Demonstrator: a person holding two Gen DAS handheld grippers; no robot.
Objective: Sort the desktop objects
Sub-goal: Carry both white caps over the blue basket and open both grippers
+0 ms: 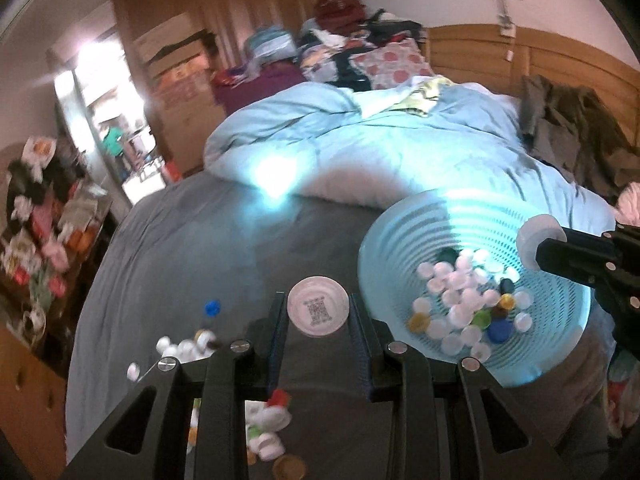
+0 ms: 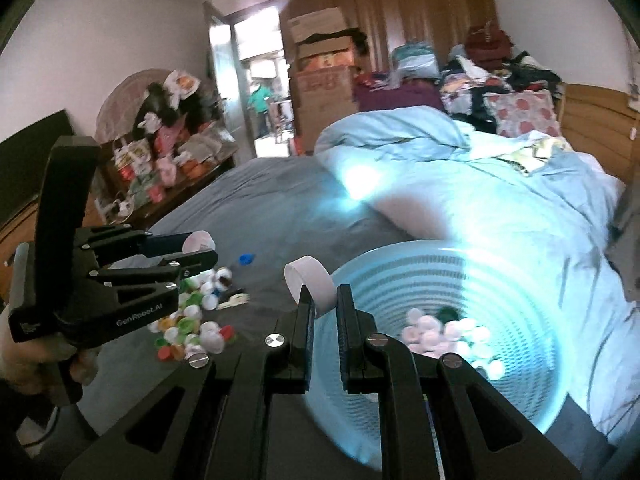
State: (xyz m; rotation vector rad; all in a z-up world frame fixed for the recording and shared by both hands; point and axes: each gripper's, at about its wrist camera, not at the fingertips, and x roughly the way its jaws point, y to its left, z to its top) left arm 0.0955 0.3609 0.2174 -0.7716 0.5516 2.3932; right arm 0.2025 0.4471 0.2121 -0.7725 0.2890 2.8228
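My left gripper (image 1: pixel 318 316) is shut on a white cap with a QR code (image 1: pixel 317 312), held above the grey bed sheet left of the light blue basket (image 1: pixel 380 240). My right gripper (image 2: pixel 320 300) is shut on a white cap (image 2: pixel 310 280), held on edge at the basket's (image 2: pixel 400 252) near left rim; it also shows in the left wrist view (image 1: pixel 538 242) over the basket's right side. The basket holds several caps (image 1: pixel 464 304), mostly white. A pile of mixed loose caps (image 2: pixel 192 320) lies on the sheet below the left gripper (image 2: pixel 200 250).
A lone blue cap (image 1: pixel 212 307) lies on the grey sheet (image 1: pixel 224 240). A rumpled light blue duvet (image 1: pixel 380 136) lies behind the basket. A cluttered side table (image 2: pixel 160 168) stands left of the bed. Clothes and pillows are piled at the headboard (image 1: pixel 480 44).
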